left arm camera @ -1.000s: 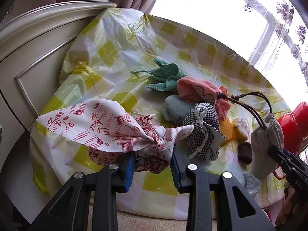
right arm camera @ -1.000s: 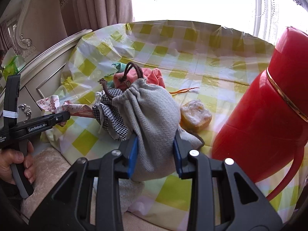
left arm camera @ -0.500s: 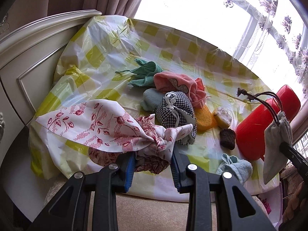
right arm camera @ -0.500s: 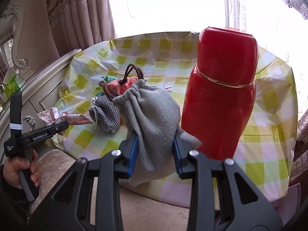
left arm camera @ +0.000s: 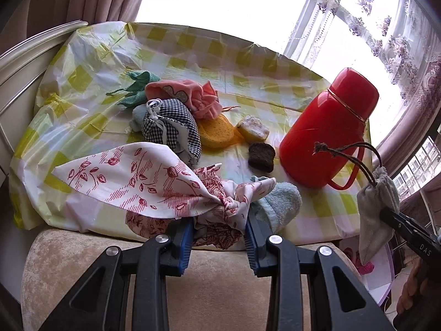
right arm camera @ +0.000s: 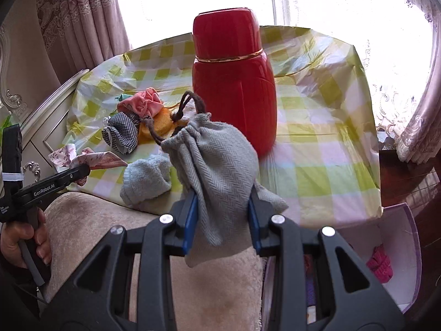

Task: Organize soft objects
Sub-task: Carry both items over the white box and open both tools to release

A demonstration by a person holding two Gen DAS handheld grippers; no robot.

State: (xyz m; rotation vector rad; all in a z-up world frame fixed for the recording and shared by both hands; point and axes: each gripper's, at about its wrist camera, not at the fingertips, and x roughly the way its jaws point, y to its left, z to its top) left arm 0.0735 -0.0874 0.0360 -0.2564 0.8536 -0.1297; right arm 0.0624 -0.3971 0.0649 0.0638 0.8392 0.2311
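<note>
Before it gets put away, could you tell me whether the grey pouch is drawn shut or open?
Drawn shut: the grey pouch has its mouth gathered tight under the brown cord.

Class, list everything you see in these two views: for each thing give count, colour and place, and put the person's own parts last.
Tablecloth: 1, yellow-white check, over table.
Flask: 1, red, standing at right.
Printed cloth: 1, white-red, in left gripper.
Grey pouch: 1, grey, in right gripper.
Checked pouch: 1, black-white, mid-table.
Pink cloth: 1, behind checked pouch.
Green cloth: 1, far left.
Sponge: 1, orange, centre.
Blue towel: 1, near edge.
Box: 1, lilac, below table.
Left gripper: 1, black, shut.
Right gripper: 1, black, shut.
Hand: 1, on left gripper's handle.
</note>
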